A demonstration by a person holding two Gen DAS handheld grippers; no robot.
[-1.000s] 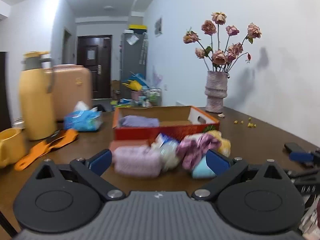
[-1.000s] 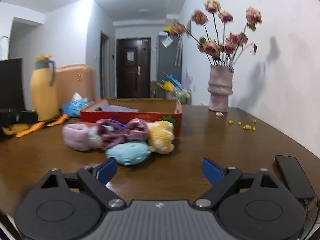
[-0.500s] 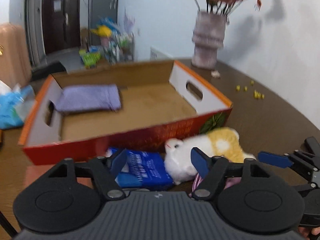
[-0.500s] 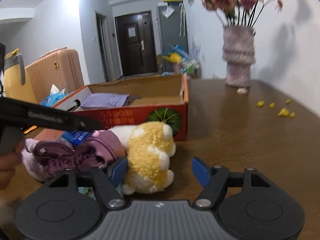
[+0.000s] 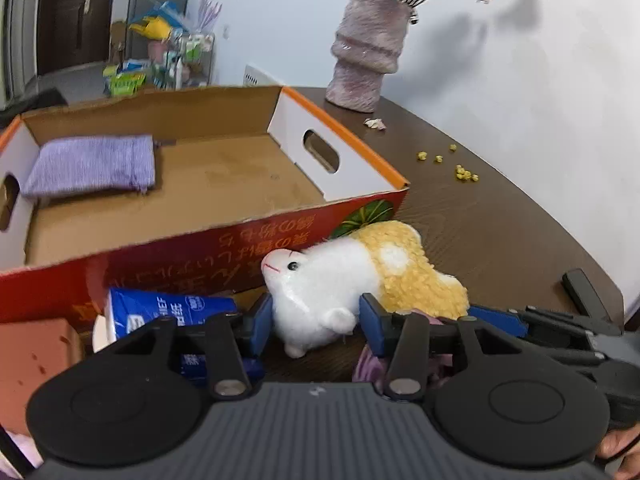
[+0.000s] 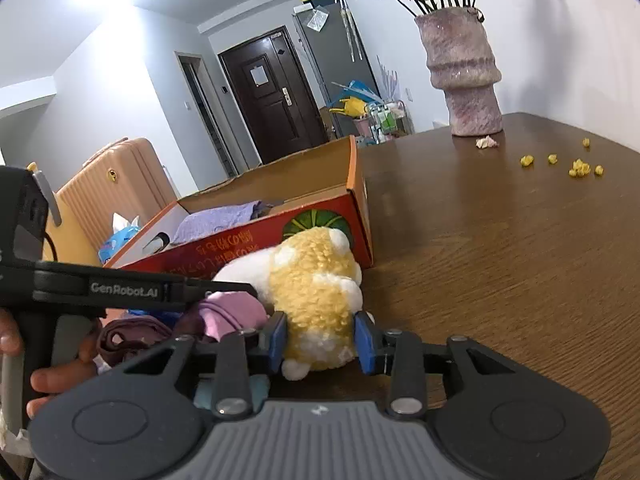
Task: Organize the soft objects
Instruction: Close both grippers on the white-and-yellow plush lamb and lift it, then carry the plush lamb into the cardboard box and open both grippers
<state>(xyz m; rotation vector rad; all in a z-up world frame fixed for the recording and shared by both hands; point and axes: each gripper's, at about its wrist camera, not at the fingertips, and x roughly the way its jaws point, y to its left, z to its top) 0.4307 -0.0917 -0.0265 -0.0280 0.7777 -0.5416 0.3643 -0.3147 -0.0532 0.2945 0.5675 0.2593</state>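
A white and yellow plush toy [image 5: 352,276] lies on the table against the front of the red cardboard box [image 5: 240,240]. My left gripper [image 5: 314,326] is shut on its white head end. My right gripper [image 6: 320,340] is shut on its yellow rear end [image 6: 316,292]. A folded purple cloth [image 5: 92,164] lies in the box at the left. A blue tissue pack [image 5: 160,312] and purple-pink fabric pieces [image 6: 232,312] lie beside the toy.
A pink textured vase [image 5: 368,56] with dried flowers stands behind the box at the right. Yellow petals [image 5: 460,168] are scattered on the brown table [image 6: 500,260]. A peach suitcase [image 6: 108,188] stands at the left. The person's hand [image 6: 48,376] holds the left gripper.
Both grippers moved down and in toward the plush toy and closed on it, the left on its head, the right on its rear.
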